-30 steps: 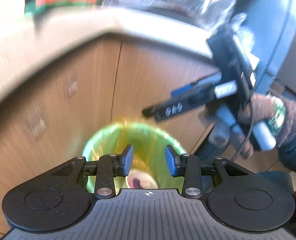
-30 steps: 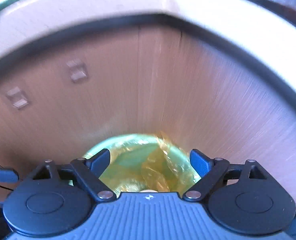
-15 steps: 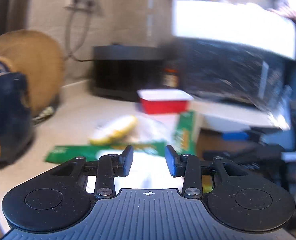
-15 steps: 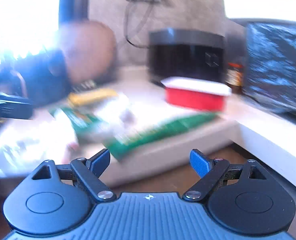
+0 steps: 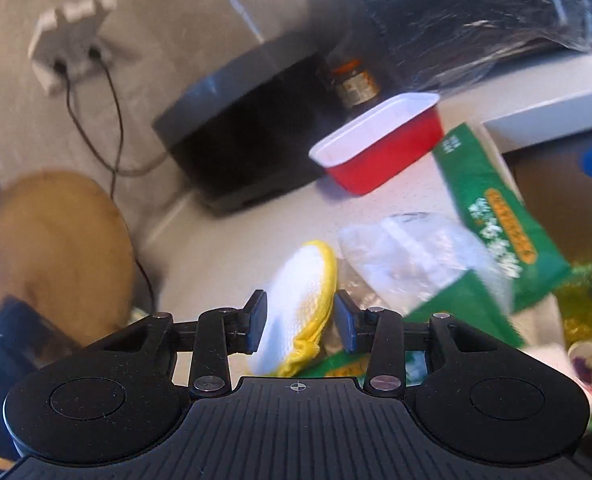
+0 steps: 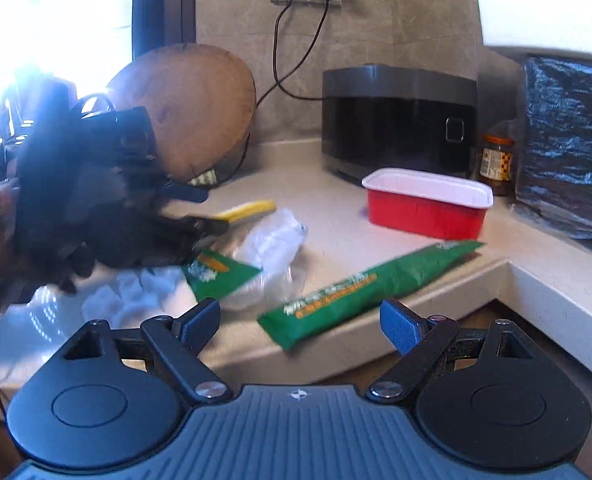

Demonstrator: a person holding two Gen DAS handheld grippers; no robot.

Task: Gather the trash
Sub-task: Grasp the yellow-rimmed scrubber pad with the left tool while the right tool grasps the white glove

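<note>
Trash lies on the pale counter: a yellow-rimmed white pad, a crumpled clear bag, two green wrappers and white crumpled paper. My left gripper hovers just short of the pad, which shows in the gap between its fingers. Its jaws are opening and the pads do not touch it. In the right wrist view the left gripper is a dark blur in a gloved hand. My right gripper stands wide open and empty before the counter edge, facing the long green wrapper.
A red tub with a white rim, a black appliance, a jar and a black plastic-wrapped block stand at the back right. A round wooden board leans at the left. The green-lined bin is below the counter.
Both grippers rose from over the green-lined bin up to the counter top. The left one then swung closer to the yellow pad and rolled, its jaws a little wider.
</note>
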